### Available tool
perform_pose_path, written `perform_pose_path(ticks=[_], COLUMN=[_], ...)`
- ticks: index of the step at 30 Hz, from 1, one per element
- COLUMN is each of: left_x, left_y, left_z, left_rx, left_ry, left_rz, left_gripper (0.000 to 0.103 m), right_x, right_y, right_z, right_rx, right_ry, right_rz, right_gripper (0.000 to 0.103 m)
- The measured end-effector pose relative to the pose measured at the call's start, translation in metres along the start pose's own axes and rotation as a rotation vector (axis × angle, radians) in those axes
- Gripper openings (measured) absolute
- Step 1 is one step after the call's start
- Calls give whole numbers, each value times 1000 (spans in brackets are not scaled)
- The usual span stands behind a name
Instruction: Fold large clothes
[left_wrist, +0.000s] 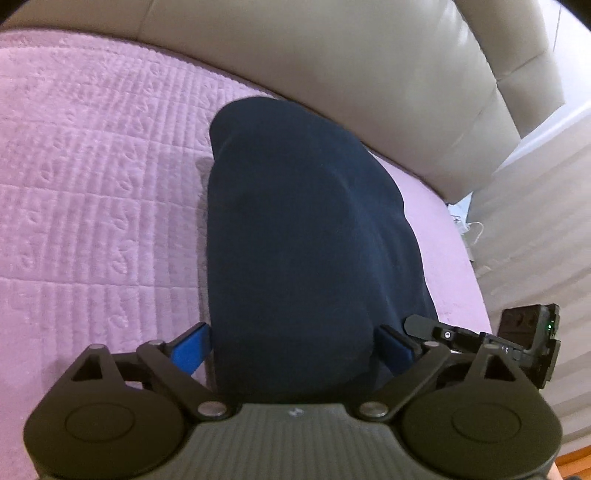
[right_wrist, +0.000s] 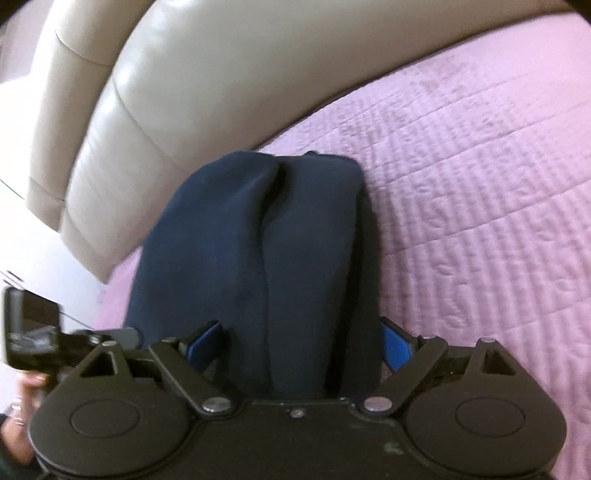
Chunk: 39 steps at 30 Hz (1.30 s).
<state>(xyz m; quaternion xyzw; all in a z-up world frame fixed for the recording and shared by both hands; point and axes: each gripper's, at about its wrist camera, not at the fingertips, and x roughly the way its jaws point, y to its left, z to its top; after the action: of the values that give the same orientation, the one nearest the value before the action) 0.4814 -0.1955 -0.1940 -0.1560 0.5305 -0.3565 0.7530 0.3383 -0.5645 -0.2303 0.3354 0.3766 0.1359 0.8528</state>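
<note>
On the pink quilted bed (left_wrist: 92, 184) by a cream headboard (left_wrist: 332, 74), the navy garment (left_wrist: 295, 240) lies folded narrow, straddled by both tools, left (left_wrist: 291, 343) and right (right_wrist: 301, 343), spread wide, likely one fold left.

A dark navy garment (left_wrist: 303, 240) is showing as soft, matt cloth, smooth and faintly fuzzy, with a deep fold running down it in the right wrist view. It is lying on a pink bedspread (left_wrist: 92, 192) of plush, quilted fabric, stitched into a raised grid with embossed motifs. Behind it, a cream headboard (left_wrist: 332, 74) is looking like smooth padded leather with a soft sheen. The left gripper (left_wrist: 295, 343) and right gripper (right_wrist: 301, 345) are appearing as matt black plastic with shiny metal pivot pins and ribbed blue rubbery pads (right_wrist: 397, 349)
</note>
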Motion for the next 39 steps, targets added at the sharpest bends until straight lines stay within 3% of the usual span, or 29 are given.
perform_pose_path(ticks=[2, 6, 7, 8, 9, 10, 11, 14, 18, 27, 33, 36, 39], left_x=[9, 25, 26, 25, 24, 23, 21, 11, -17, -130, -213, -228, -232], left_y=[2, 6, 4, 1, 0, -3, -7, -22, -39, -74, -81, -77, -60], left_z=[-3, -4, -3, -1, 1, 2, 2, 2, -2, -18, -59, -88, -112], left_rx=[-19, -24, -3, 28, 39, 43, 55, 104, 113, 174, 194, 193, 137], left_ry=[2, 6, 16, 28, 34, 38, 38, 21, -22, -87, -154, -140, -110], left_rz=[-27, -71, -70, -65, -63, -59, -49, -40, -54, -40, 24, 67, 63], left_gripper=[103, 102, 95, 81, 77, 72, 67, 59, 58, 59, 60, 60, 60], right_x=[7, 18, 17, 15, 11, 8, 7, 3, -12, -54, -67, -61, -54], right_y=[5, 23, 20, 16, 12, 8, 8, 30, 51, 153, 217, 228, 230], right_z=[-2, -6, -5, -5, -6, -9, -13, -16, -10, -21, -57, -83, -110], right_rx=[-9, -99, -64, -12, 42, 118, 163, 106, 140, 55, -23, -8, -3], right_ry=[-2, -15, -16, -19, -32, -56, -82, -106, -115, -132, -116, -77, -41], right_rz=[40, 3, 15, 20, 11, 42, 65, 24, 74, 114, 165, 154, 139], right_gripper=[103, 103, 103, 84, 72, 51, 46, 45, 45, 45, 44, 44, 44])
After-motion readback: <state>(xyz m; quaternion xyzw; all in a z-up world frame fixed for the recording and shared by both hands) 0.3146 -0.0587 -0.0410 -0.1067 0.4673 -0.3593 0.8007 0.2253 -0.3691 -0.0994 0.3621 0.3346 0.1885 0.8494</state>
